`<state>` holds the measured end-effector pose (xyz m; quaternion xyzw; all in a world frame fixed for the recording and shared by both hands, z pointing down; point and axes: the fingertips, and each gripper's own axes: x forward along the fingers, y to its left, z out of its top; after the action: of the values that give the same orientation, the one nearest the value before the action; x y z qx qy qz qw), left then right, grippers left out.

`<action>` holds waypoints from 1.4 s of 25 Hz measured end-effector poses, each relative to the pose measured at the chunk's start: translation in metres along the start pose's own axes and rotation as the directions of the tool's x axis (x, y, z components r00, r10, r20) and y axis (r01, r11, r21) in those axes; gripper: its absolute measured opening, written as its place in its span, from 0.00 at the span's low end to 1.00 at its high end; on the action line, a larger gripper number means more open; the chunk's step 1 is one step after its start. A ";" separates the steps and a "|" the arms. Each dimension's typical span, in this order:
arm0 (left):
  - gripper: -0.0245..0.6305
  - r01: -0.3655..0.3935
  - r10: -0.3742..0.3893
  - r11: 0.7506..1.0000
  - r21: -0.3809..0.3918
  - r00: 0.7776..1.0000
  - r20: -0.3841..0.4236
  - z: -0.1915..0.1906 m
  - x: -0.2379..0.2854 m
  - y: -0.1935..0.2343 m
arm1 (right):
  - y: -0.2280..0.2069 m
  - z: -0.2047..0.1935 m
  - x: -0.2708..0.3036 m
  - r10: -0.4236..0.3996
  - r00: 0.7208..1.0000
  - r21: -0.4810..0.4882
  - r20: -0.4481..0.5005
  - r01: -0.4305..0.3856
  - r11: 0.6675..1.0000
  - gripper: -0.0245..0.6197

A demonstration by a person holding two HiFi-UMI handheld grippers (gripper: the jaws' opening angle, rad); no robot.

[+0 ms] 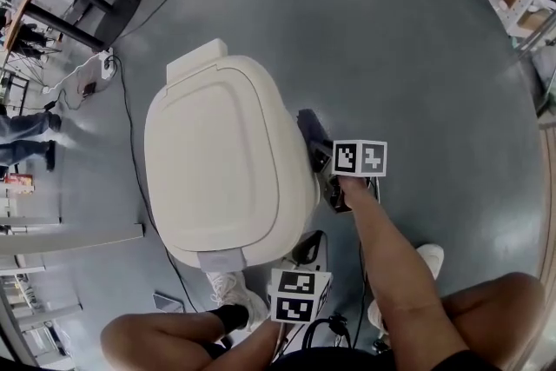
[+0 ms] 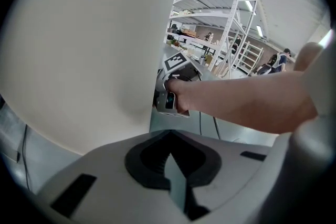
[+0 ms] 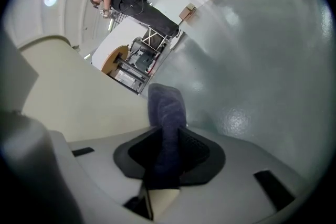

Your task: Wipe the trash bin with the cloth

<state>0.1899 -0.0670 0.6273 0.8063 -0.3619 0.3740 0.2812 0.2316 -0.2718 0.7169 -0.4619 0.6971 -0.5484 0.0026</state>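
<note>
We judge wiping barely begun: right tongs [image 3: 163, 165] clamp the blue cloth [image 3: 167, 113] beside the trash bin [image 1: 226, 161], left tongs [image 2: 169, 159] closed, empty.

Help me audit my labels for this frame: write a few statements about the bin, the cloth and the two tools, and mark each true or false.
1. The right tool grips a dark blue cloth. True.
2. The trash bin has its lid open. False: the lid is closed.
3. The left tool holds a second cloth. False: its jaws are together with nothing between them.
4. The cloth is at the bin's side wall, not on top of the lid. True.
5. The bin stands on a table. False: it stands on the grey floor.
</note>
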 end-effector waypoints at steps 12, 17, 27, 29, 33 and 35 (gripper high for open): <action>0.04 -0.010 0.001 0.997 0.083 0.995 0.099 0.011 -0.044 0.011 | 0.036 0.051 -0.068 -0.078 0.959 -0.150 0.271 0.123 0.981 0.18; 0.04 0.015 -0.030 0.995 0.097 0.988 0.155 0.009 -0.079 0.024 | 0.095 0.088 -0.137 -0.075 0.887 -0.209 0.455 0.188 0.960 0.18; 0.04 0.128 -0.178 0.978 0.164 0.924 0.339 0.039 -0.173 0.026 | 0.264 0.110 -0.261 0.094 0.799 -0.420 0.593 0.207 0.884 0.18; 0.04 0.160 -0.202 0.977 0.141 0.909 0.365 0.045 -0.190 0.036 | 0.308 0.107 -0.271 0.122 0.771 -0.447 0.625 0.225 0.866 0.18; 0.04 0.157 -0.176 0.984 0.080 0.887 0.427 0.061 -0.226 0.081 | 0.368 0.084 -0.259 0.114 0.764 -0.488 0.635 0.282 0.826 0.18; 0.04 0.131 -0.147 0.989 0.067 0.875 0.460 0.070 -0.243 0.106 | 0.392 0.070 -0.250 0.107 0.774 -0.511 0.625 0.301 0.805 0.18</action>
<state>0.0222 -0.0885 0.4114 0.9008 -0.3534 0.1553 0.1991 0.1590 -0.1745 0.2629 -0.6321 0.7630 -0.1206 0.0618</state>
